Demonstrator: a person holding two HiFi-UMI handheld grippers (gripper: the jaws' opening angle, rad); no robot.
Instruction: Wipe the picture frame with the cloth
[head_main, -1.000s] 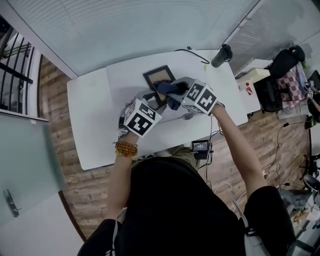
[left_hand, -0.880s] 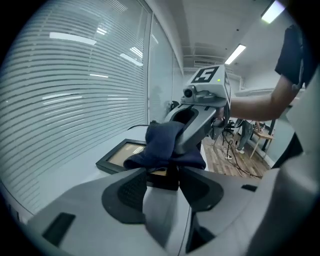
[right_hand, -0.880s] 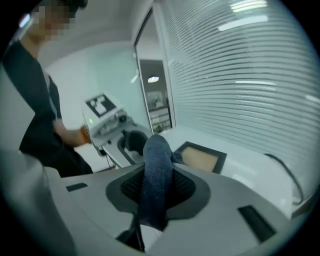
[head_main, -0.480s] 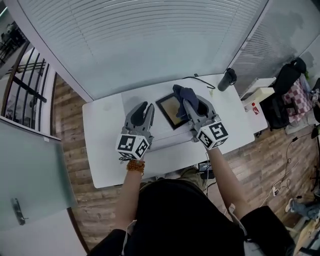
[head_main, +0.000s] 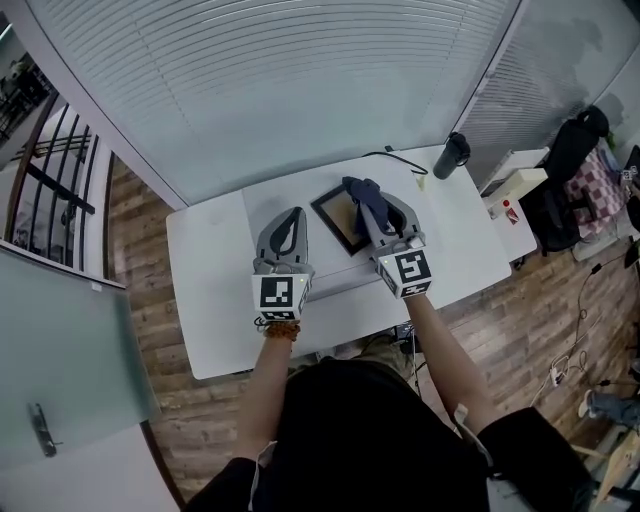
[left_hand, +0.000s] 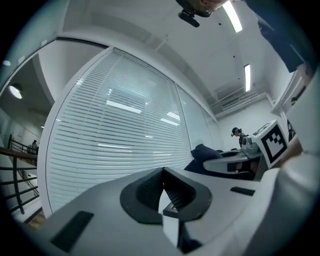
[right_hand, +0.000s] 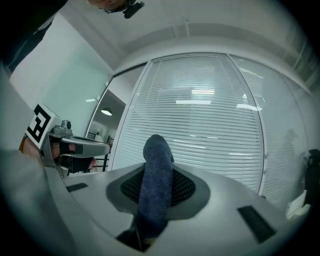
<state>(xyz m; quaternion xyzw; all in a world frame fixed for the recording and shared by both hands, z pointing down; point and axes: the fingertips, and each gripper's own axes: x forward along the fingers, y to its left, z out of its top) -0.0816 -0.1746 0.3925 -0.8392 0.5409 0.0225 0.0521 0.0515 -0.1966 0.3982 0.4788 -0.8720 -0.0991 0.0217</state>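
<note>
The picture frame (head_main: 338, 224), dark-edged with a tan picture, lies flat on the white table (head_main: 210, 290); my right gripper hides its right side. My right gripper (head_main: 366, 203) is held level above the frame and is shut on the dark blue cloth (right_hand: 156, 185), which sticks up between the jaws and bunches at the tips (head_main: 366, 190). My left gripper (head_main: 292, 217) hovers to the left of the frame, level, with its jaws shut on nothing (left_hand: 163, 171). The left gripper view shows the cloth (left_hand: 202, 152) off to the right.
A black bottle (head_main: 452, 154) and a black cable (head_main: 396, 157) are at the table's far right corner. A white box (head_main: 514, 186) and a chair with dark bags (head_main: 572, 140) stand to the right. White blinds (head_main: 300, 80) close the far side.
Both grippers rose off the frame and levelled out. The left gripper's jaws closed and it moved away from the frame. The right gripper lifted the cloth with it.
</note>
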